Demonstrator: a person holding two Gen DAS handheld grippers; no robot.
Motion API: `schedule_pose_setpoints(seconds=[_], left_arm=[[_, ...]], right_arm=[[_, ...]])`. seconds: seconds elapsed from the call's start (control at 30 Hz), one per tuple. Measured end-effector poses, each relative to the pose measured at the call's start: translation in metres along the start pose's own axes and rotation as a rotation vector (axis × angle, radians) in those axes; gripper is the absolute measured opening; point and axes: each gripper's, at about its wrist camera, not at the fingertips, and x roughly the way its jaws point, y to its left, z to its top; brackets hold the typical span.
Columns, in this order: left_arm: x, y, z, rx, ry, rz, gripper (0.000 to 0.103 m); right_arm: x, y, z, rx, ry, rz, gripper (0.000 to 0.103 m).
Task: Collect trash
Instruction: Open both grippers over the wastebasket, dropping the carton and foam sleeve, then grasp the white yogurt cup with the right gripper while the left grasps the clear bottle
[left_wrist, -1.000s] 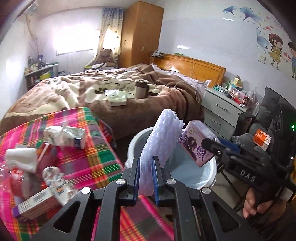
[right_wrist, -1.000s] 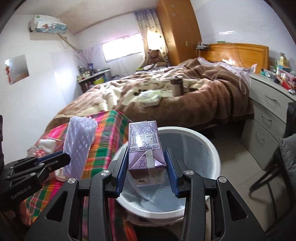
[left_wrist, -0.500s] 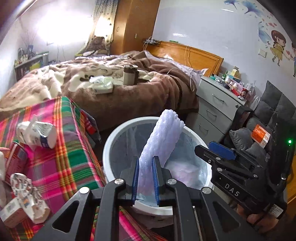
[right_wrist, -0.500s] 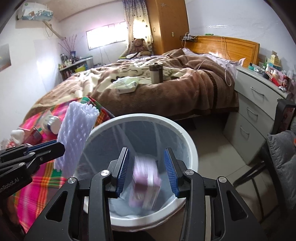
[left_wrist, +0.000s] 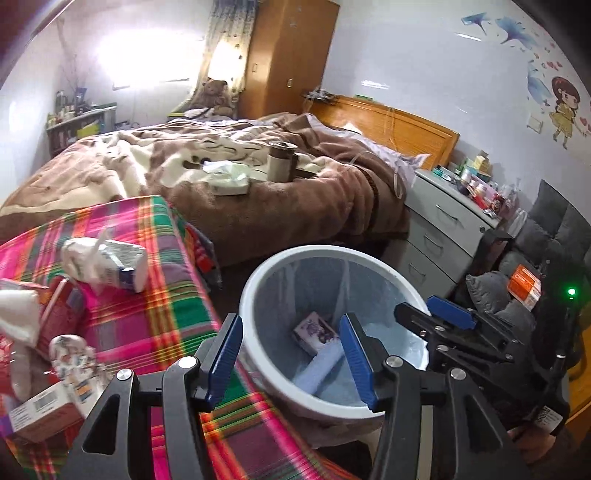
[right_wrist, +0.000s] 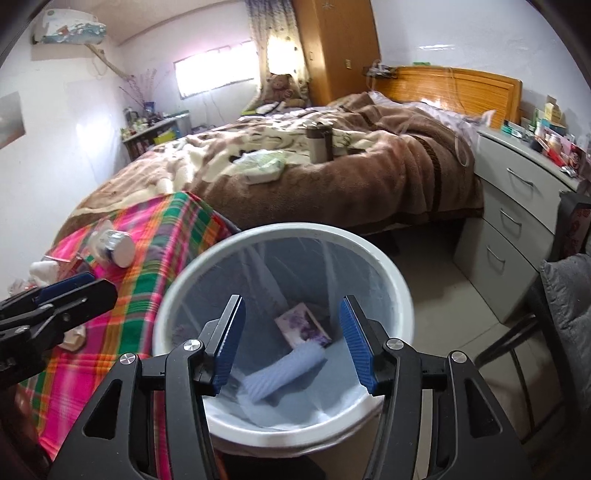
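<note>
A round white plastic waste bin lined with a thin, translucent bag stands on the floor just beside a table draped in a bright plaid cloth of pink, green and orange. At the bottom of the bin lie two pieces of trash, touching: a small purple-printed cardboard carton, flat-faced and boxy, and a white foam net sleeve, tubular with a ribbed mesh texture, lying on its side against the carton. More litter sits on the cloth: a crumpled white and blue milk carton on its side, a crushed printed wrapper and a small brown and white cardboard box near the table's edge. The left gripper, black with ridged blue pads, tilts downward over the bin's rim; its jaws are opening, with nothing pinched between them. The right gripper points down into the bin in the same pose, jaws likewise opening and empty, the carton and sleeve visible far below the gap.
</note>
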Motion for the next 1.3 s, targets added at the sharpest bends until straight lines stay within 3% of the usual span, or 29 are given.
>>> schedule_pose_setpoints(seconds=[0.23,0.47,0.93,1.17,1.3], left_arm=[[-0.033,0.044,-0.008,-0.079,-0.043,0.059,0.055],[-0.073,0.103,-0.02,-0.165,-0.1,0.188,0.06],[-0.121,0.217,-0.052,-0.405,-0.127,0.362,0.065],[-0.118,0.257,-0.064,-0.51,-0.104,0.351,0.066],[-0.112,0.275,-0.068,-0.602,-0.108,0.268,0.067]], right_arm=[[0.0,0.027,0.005,-0.041,-0.03,0.075,0.057],[0.008,0.065,0.011,-0.093,-0.029,0.159,0.061],[0.033,0.142,0.026,-0.272,-0.021,0.269,0.061],[0.069,0.175,0.035,-0.392,0.026,0.255,0.065],[0.085,0.182,0.037,-0.42,0.04,0.248,0.069]])
